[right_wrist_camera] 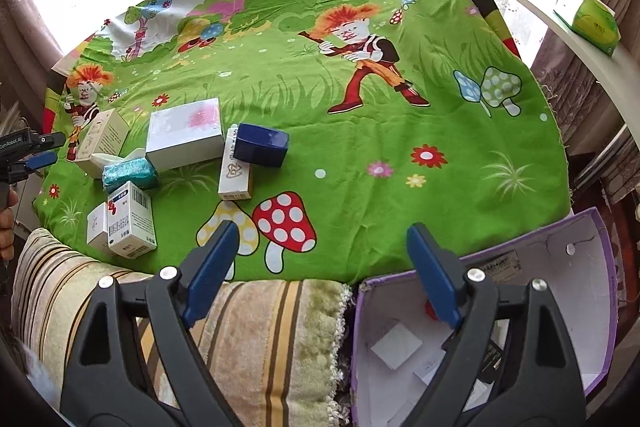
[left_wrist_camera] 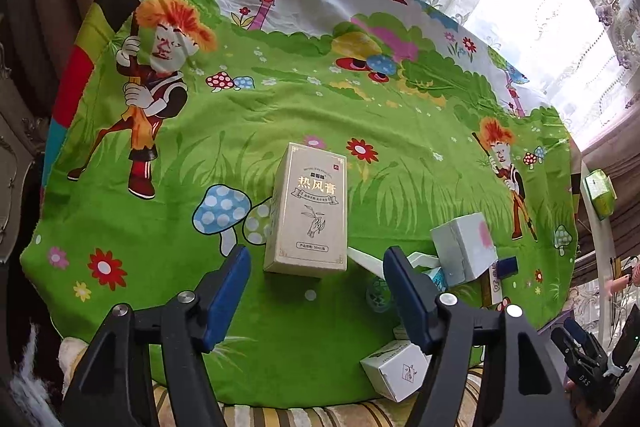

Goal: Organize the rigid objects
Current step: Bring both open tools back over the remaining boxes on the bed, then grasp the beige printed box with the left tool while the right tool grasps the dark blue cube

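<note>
Tall cream-white cardboard box with gold lettering and a gold line drawing (left_wrist_camera: pixel 306 211) lies flat on the surface draped in a green cartoon-print cloth (left_wrist_camera: pixel 248 115), just ahead of the left gripper (left_wrist_camera: pixel 316 267), at 12 o'clock between its blue-padded fingers; jaws stand well apart, nothing held, pads clear of the box. Cluster at 3 o'clock in the left view: white box with pink smudge (left_wrist_camera: pixel 466 247), small dark blue box (right_wrist_camera: pixel 261 144), teal glitter packet (right_wrist_camera: pixel 129 174), white medicine carton with barcode (right_wrist_camera: pixel 132 223), several more small white cartons, partly stacked and overlapping so their edges are hard to separate. Right gripper (right_wrist_camera: pixel 322 251) wide open and empty, over the near cloth edge; a purple-rimmed, white-lined cardboard bin (right_wrist_camera: pixel 576 267) sits at its 5 o'clock, with pale flat items inside, half hidden by the finger. Broad open cloth at 12 to 2 o'clock in the right view. Striped plush cover (right_wrist_camera: pixel 248 339) below the edge. Green tissue pack (right_wrist_camera: pixel 590 19) on a ledge at 2 o'clock. Window glare washes out the far rim.
</note>
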Tool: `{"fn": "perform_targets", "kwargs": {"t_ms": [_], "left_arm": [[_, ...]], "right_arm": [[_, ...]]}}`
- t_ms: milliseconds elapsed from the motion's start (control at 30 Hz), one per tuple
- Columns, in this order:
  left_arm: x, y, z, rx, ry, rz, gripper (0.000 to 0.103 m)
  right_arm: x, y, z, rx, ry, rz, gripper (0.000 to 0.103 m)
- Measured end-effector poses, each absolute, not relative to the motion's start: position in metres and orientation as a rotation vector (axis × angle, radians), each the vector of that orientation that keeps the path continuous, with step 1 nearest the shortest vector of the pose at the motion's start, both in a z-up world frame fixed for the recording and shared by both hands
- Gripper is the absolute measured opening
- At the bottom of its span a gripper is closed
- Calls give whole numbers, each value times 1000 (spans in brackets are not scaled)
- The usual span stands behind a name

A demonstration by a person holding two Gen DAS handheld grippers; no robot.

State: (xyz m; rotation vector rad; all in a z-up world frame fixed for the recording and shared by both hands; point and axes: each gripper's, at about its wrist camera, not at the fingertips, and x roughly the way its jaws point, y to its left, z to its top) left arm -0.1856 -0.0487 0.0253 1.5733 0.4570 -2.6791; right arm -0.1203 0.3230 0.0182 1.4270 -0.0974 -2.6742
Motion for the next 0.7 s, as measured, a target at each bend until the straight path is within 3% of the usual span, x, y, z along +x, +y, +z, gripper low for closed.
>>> {"fn": "perform_targets", "kwargs": {"t_ms": [333,700], "left_arm": [[-226,-30,4,1642,260,-2623,77],[-236,-30,-20,1658,194,-2583,77]], "right_arm": [[-169,291,3,1428,-113,-2577,89],[-210,274,-22,1462,-94,-2517,89]]}}
